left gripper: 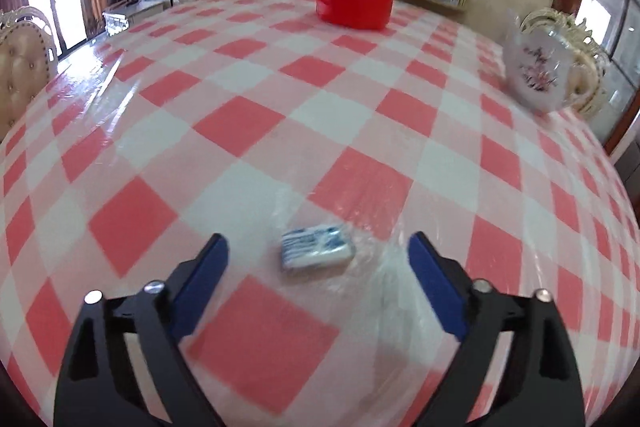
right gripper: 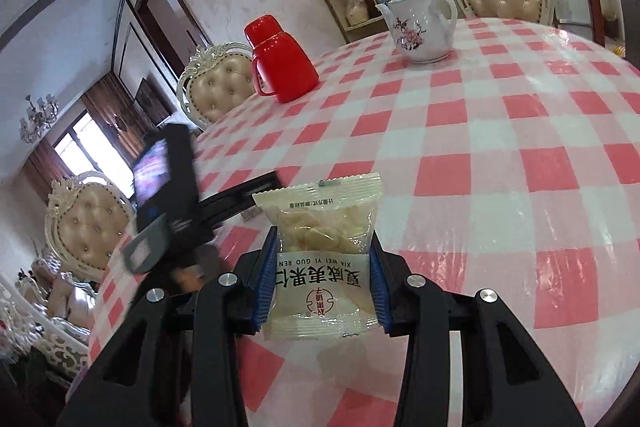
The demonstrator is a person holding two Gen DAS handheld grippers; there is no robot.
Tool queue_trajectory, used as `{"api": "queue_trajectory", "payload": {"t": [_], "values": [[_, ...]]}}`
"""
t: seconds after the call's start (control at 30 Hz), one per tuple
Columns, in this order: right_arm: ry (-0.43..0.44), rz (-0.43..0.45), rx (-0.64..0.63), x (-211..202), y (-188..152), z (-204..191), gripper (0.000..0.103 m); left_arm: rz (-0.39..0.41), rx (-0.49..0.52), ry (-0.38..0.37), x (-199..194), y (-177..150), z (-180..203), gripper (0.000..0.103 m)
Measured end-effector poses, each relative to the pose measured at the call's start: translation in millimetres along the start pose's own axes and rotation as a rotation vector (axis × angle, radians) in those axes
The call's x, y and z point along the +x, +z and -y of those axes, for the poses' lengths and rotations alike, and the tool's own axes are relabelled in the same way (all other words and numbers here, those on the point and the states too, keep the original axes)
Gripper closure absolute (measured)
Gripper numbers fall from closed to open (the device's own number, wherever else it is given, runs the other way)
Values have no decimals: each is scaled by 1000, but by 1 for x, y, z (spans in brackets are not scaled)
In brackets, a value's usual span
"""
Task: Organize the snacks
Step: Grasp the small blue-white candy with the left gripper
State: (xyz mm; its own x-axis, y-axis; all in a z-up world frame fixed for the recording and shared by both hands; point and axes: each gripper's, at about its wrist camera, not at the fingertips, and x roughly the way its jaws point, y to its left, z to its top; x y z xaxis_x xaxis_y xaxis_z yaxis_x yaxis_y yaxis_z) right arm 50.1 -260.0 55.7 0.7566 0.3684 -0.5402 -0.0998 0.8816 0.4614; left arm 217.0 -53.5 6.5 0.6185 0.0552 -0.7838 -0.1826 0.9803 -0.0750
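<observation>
On the checked tablecloth (left gripper: 248, 123), a small blue-and-white packet (left gripper: 318, 246) lies flat between the spread fingers of the left gripper (left gripper: 318, 247), touching neither finger; the picture is blurred there. The right gripper (right gripper: 323, 259) pinches a clear snack bag (right gripper: 322, 255) by its sides, both blue pads pressed against it, the bag upright above the cloth with pale pieces inside. Only the right wrist view shows the other tool: a dark body with a lit screen (right gripper: 160, 179) low at the table's left edge. Both views show the red flask (right gripper: 280, 61) and the flowered teapot (right gripper: 420, 27) standing well apart at the far side. Each gripper tilts down toward the cloth.
</observation>
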Motion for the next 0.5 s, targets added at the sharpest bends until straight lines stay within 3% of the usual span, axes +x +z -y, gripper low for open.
{"api": "queue_trajectory", "payload": {"t": [0.13,0.17,0.2,0.27,0.43,0.5], "values": [[15,-7,-19,0,0,-4,62,-22,45,71,8,2,13,24],[7,-6,-24,0,0,-4,62,-20,55,80,7,1,13,35],[-5,-6,-27,1,-1,-4,62,-10,76,75,4,-1,14,53],[-30,-9,-23,3,-2,0,62,-2,122,43,-1,-5,15,68],[-80,-25,9,9,-5,17,62,12,146,-62,-19,-21,5,69],[-85,-28,23,10,-5,22,62,38,172,-66,-31,-31,0,69]]}}
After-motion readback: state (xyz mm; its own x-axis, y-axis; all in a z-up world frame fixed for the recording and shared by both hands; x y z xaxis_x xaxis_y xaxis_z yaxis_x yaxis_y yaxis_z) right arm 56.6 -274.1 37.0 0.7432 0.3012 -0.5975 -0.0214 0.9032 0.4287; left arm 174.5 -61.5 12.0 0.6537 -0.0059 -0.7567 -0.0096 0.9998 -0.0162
